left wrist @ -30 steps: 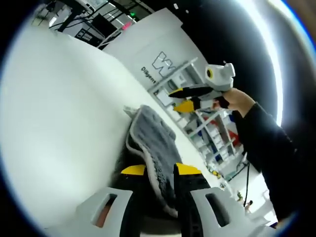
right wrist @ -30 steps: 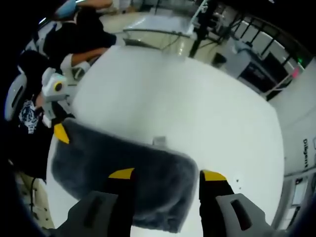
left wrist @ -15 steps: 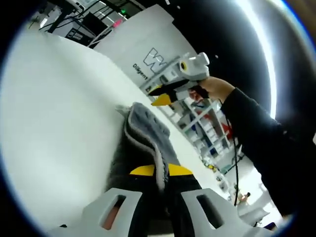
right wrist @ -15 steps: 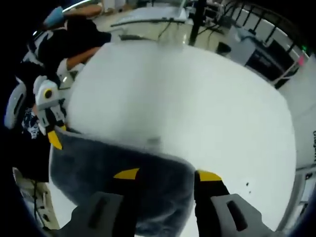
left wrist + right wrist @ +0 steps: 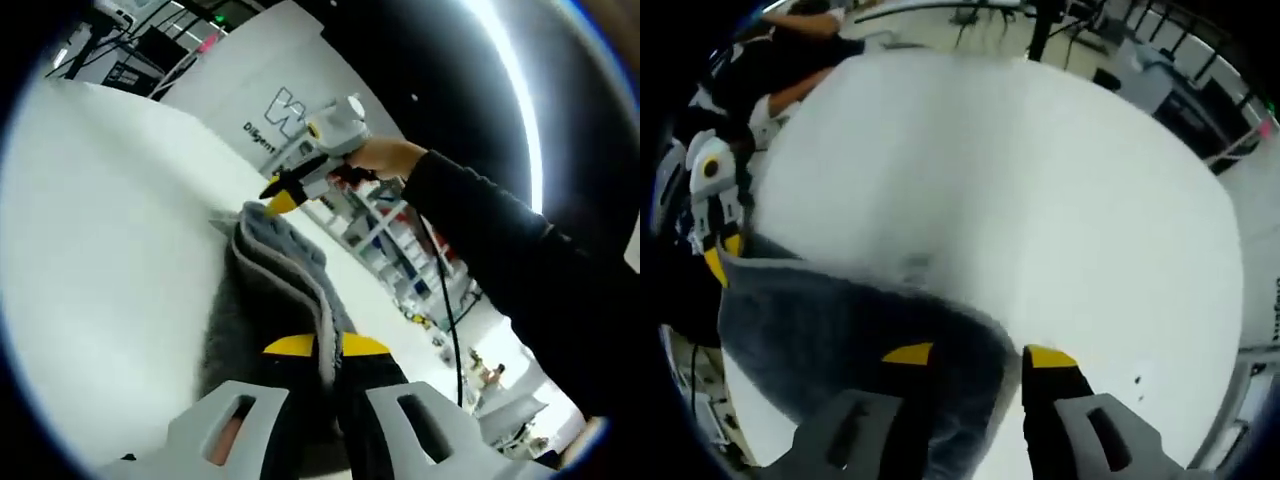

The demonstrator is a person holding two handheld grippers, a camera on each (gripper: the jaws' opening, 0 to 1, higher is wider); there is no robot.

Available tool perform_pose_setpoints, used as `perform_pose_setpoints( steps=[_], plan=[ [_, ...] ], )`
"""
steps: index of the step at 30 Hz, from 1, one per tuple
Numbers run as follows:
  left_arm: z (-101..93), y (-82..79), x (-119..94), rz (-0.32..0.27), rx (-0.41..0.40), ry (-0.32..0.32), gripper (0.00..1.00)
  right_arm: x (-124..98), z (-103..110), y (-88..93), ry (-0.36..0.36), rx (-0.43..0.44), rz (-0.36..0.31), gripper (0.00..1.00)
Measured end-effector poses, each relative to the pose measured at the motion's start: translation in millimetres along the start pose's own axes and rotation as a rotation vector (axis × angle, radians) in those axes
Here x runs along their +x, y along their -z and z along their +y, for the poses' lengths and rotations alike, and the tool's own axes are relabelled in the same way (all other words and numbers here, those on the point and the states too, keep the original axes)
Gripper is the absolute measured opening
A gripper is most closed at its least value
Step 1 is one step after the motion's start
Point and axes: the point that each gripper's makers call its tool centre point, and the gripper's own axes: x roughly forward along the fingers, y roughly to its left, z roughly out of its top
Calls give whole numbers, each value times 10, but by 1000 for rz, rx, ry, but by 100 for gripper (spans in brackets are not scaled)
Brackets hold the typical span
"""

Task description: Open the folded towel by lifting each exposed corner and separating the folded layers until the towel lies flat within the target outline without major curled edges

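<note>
White tabletop (image 5: 1040, 200) spreads broad and bare under both cameras, with shelving, cables and a printed panel (image 5: 275, 105) crowding the room beyond it.

In the left gripper view the left gripper (image 5: 327, 347) has its yellow-tipped jaws drawn narrow on the edge of the grey towel (image 5: 270, 290), the cloth standing up between them and running away toward 12 o'clock as a ridge of doubled layers. At the far end of that ridge, toward 11 o'clock, the right gripper (image 5: 275, 198) comes in on a dark sleeve (image 5: 500, 250) and meets the towel's far corner.

In the right gripper view the right gripper (image 5: 978, 356) has its jaws close together with the towel's (image 5: 840, 330) edge curving up between them, so it looks pinched there, though blur softens the contact. The cloth hangs out toward 9 o'clock, where the left gripper (image 5: 712, 262) holds the other corner, a person (image 5: 790, 60) sitting behind it near 11 o'clock. The towel is held up off the table between the two grippers, sagging in the middle.

It looks like a plush, limp, light fabric: it will drape and fold under its own weight, not slip much, and nothing about it is fragile. The best hold is at the outer corners of a single layer, so the layers can fall apart as the corners are drawn away from each other. No target outline is plain on the table.
</note>
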Motion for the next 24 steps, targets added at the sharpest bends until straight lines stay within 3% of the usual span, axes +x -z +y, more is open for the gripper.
perform_pose_setpoints(
  steps=[6,12,22,24],
  plan=[
    [-14,15,14,14,14,7,4,149,107,-29,-24,-100,89,25],
    [-27,42,29,27,18,15,4,203,143,-15,-13,-158,116,22],
    [-8,56,28,29,21,12,4,328,255,41,5,-175,90,20],
    [-4,57,29,29,18,12,4,340,311,47,-14,-156,73,13]
  ],
)
